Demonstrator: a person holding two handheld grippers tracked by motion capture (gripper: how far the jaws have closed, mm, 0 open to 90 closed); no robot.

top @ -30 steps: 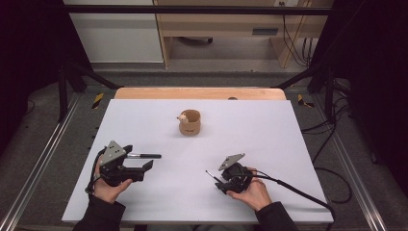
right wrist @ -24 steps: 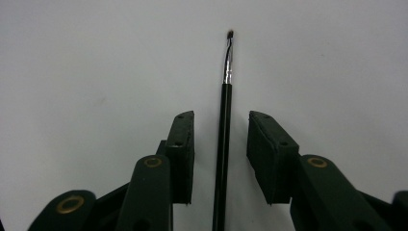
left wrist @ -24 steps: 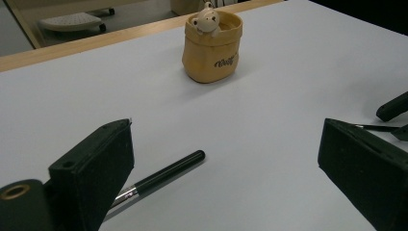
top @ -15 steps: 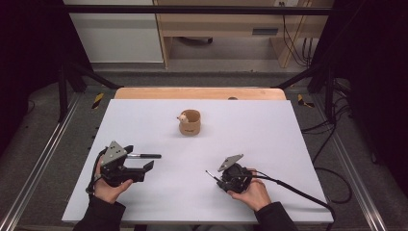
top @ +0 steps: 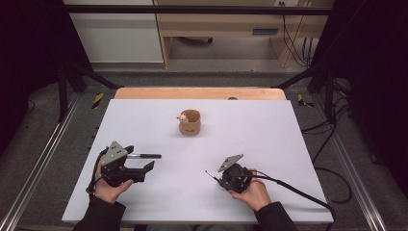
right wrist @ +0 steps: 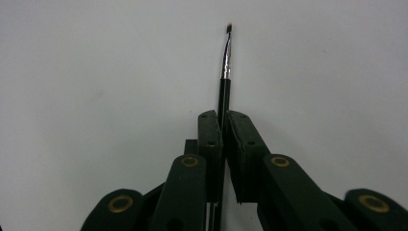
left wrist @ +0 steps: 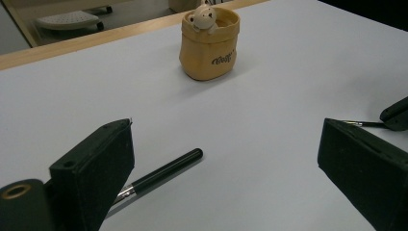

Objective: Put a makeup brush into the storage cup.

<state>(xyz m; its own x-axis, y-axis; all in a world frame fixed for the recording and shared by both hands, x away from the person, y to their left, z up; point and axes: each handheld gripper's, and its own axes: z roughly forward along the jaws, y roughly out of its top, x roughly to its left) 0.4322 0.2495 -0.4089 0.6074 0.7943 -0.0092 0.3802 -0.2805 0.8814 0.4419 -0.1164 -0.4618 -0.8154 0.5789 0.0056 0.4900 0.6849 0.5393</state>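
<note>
The right tool (right wrist: 223,126), near the bench's (top: 288,130) front edge, has just been closing and is now pinching a thin brush (right wrist: 225,72) between its jaws. The left tool (left wrist: 226,159) is resting wide open and empty toward the front left corner, a black pen (left wrist: 159,175) lying between its jaws, untouched

two brushes (top: 144,156), one holder (top: 190,122), two tools (top: 148,167)

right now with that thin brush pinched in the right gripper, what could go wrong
The right gripper grips the thin brush on its narrow handle, jaws just closed, so it may twist or slip when lifted. The small holder looks light and could tip if the brush tip catches its rim. The left gripper stands open with the black pen lying by one jaw; a careless move could roll it away.
</note>
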